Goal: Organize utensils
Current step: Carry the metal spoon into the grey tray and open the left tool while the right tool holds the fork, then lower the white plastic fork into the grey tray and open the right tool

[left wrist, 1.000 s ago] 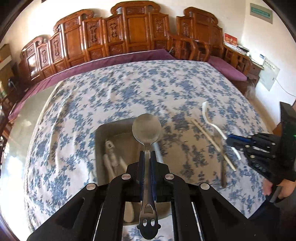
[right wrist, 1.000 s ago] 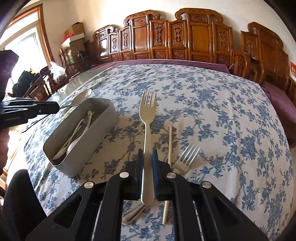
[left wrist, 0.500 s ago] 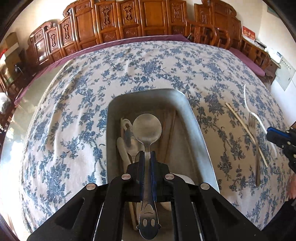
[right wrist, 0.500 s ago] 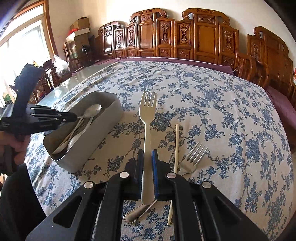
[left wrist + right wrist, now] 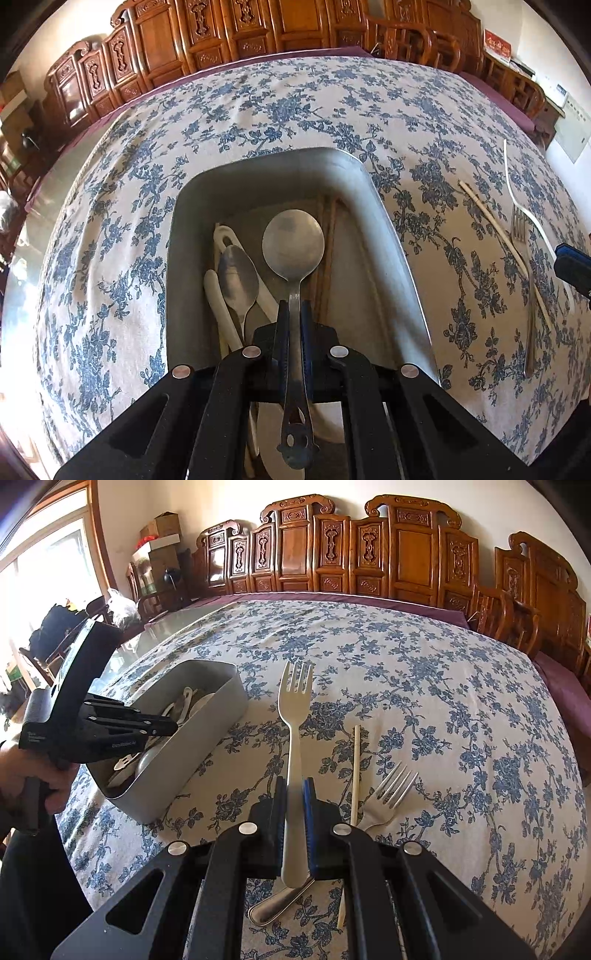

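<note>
My left gripper (image 5: 293,308) is shut on the handle of a metal spoon (image 5: 293,247), whose round bowl hangs inside the grey metal box (image 5: 384,229). In the box lie another metal spoon (image 5: 237,278), white utensils (image 5: 218,295) and wooden chopsticks (image 5: 328,236). In the right wrist view the left gripper (image 5: 168,727) dips into the box (image 5: 207,731) from the left. My right gripper (image 5: 295,786) is shut on a white plastic fork (image 5: 295,716), held above the cloth with tines pointing away. A metal fork (image 5: 388,794) and one chopstick (image 5: 355,771) lie on the cloth just right of it.
The table wears a blue-flowered cloth (image 5: 443,701). Carved wooden chairs (image 5: 369,554) line its far side. A person's hand (image 5: 48,779) holds the left gripper at the table's left edge. Boxes and bags stand by the window at far left.
The left gripper has come down with the spoon from above the box into it, so the box now fills that view. The right gripper and its white fork have stayed put.
</note>
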